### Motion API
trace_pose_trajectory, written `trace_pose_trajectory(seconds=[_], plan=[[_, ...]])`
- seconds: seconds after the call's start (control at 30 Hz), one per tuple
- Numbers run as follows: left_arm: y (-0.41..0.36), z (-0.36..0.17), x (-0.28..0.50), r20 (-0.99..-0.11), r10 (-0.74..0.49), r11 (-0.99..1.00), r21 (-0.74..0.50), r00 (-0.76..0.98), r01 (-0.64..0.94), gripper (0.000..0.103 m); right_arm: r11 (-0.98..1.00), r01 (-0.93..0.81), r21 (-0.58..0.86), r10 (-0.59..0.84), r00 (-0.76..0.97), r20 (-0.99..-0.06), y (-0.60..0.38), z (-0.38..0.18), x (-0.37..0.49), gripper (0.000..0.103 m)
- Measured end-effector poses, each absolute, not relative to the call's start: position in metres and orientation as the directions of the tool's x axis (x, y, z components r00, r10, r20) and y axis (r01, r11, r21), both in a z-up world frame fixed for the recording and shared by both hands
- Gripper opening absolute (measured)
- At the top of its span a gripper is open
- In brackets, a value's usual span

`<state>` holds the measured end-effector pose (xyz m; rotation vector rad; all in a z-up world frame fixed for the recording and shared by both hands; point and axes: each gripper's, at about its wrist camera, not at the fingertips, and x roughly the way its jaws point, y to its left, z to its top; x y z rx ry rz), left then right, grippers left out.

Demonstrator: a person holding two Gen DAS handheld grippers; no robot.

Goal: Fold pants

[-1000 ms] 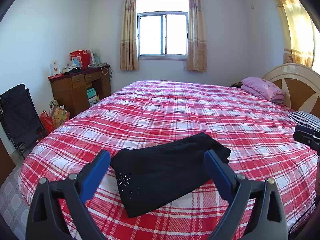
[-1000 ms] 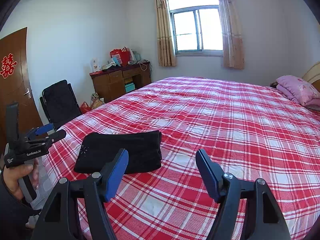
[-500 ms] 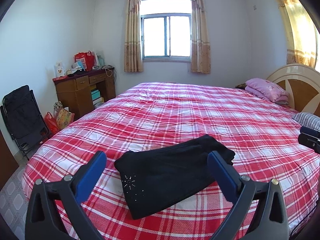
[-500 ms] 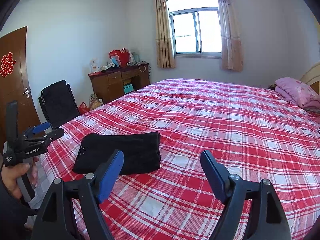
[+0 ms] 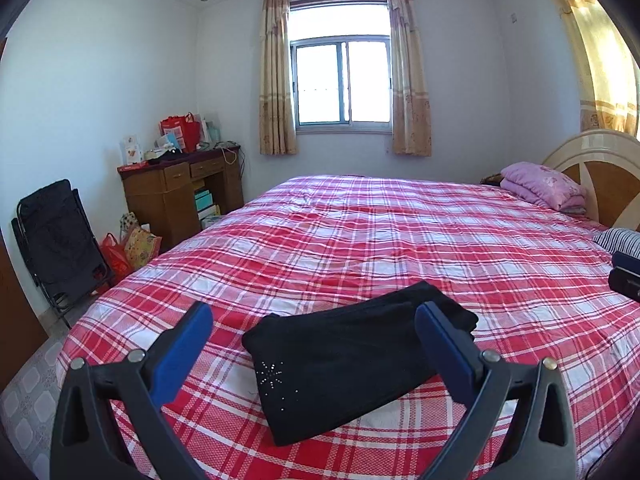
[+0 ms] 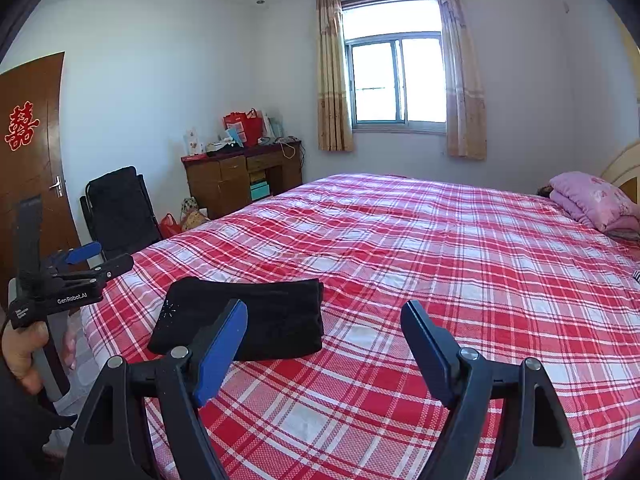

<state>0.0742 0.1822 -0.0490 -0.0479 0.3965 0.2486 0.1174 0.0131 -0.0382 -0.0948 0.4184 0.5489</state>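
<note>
Black pants (image 5: 344, 356) lie folded into a compact rectangle on the red plaid bed (image 5: 400, 248), near its front corner, a small sparkly star design facing up. They also show in the right wrist view (image 6: 256, 316). My left gripper (image 5: 314, 328) is open and empty, held back above the pants. It also shows at the left of the right wrist view (image 6: 84, 264). My right gripper (image 6: 324, 320) is open and empty, above the bed to the right of the pants.
A pink folded blanket (image 5: 540, 188) lies by the headboard (image 5: 600, 168). A wooden desk (image 5: 180, 192) with bags on it stands left of the bed. A black folding chair (image 5: 56, 240) and a brown door (image 6: 28, 168) are further left. The bed's corner edge drops to a tiled floor.
Both grippers have pulled back and lifted away from the bed, so the pants sit lower and further off in both views. The pants have not moved.
</note>
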Motion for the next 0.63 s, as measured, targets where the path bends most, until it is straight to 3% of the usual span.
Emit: trace_pose_trajectory(seconds=[0.63], plan=[[0.179, -0.059, 0.078, -0.392, 0.224, 0.971, 0.013, 0.892, -0.238, 0.103, 0.849, -0.528, -0.017, 0.466, 0.764, -0.446, 0.023, -0.049, 0.119, 0.080]])
